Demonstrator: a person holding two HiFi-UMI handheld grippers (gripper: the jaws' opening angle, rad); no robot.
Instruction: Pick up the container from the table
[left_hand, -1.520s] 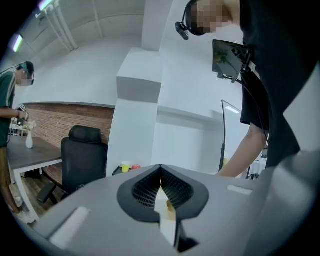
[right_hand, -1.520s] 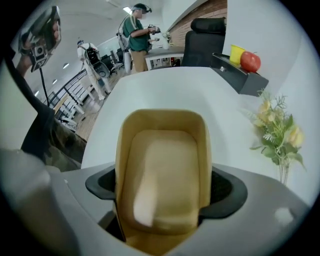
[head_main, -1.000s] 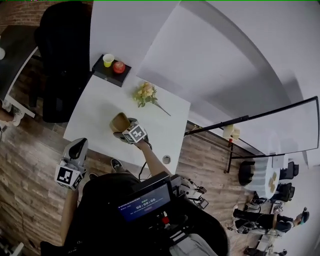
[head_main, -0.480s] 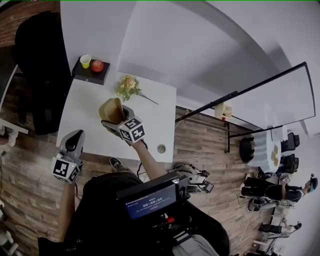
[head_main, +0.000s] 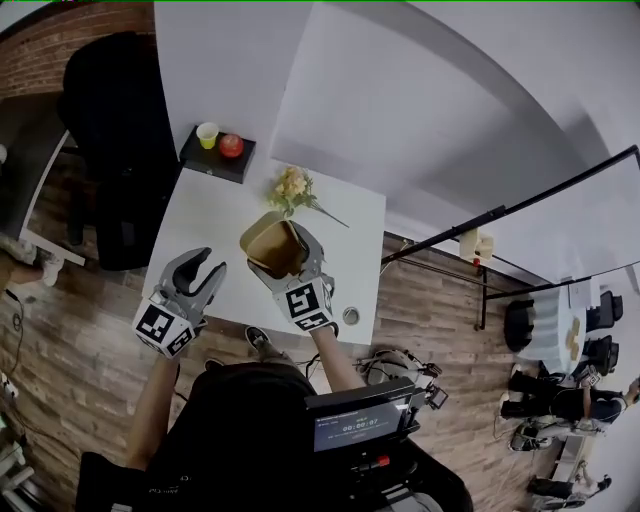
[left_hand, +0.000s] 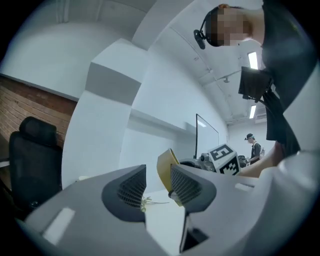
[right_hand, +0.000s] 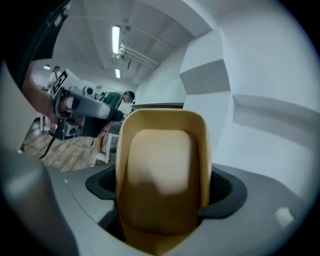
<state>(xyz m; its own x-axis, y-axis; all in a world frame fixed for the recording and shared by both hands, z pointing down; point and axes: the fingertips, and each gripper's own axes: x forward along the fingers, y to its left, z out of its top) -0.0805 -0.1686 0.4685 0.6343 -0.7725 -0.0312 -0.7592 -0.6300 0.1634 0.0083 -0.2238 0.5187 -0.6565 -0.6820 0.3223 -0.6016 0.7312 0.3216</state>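
Observation:
My right gripper (head_main: 283, 248) is shut on the tan paper container (head_main: 271, 241), held up above the white table (head_main: 215, 215) with its open mouth towards the head camera. In the right gripper view the container (right_hand: 162, 180) fills the space between the jaws, pressed on both sides. My left gripper (head_main: 203, 268) hovers over the table's near-left edge; its jaws are opening and nothing is between them. In the left gripper view the jaws (left_hand: 154, 186) stand a little apart, and the container (left_hand: 165, 167) shows beyond them.
A bunch of pale flowers (head_main: 292, 187) lies on the table's far side. A dark tray (head_main: 215, 158) holds a yellow cup (head_main: 207, 134) and a red apple (head_main: 231, 145) at the far left. A black chair (head_main: 110, 130) stands left of the table. A small round object (head_main: 350, 316) sits at the near-right corner.
The right gripper has lifted the container clear of the table and tilted it up. The left gripper has risen towards the table edge and its jaws have parted.

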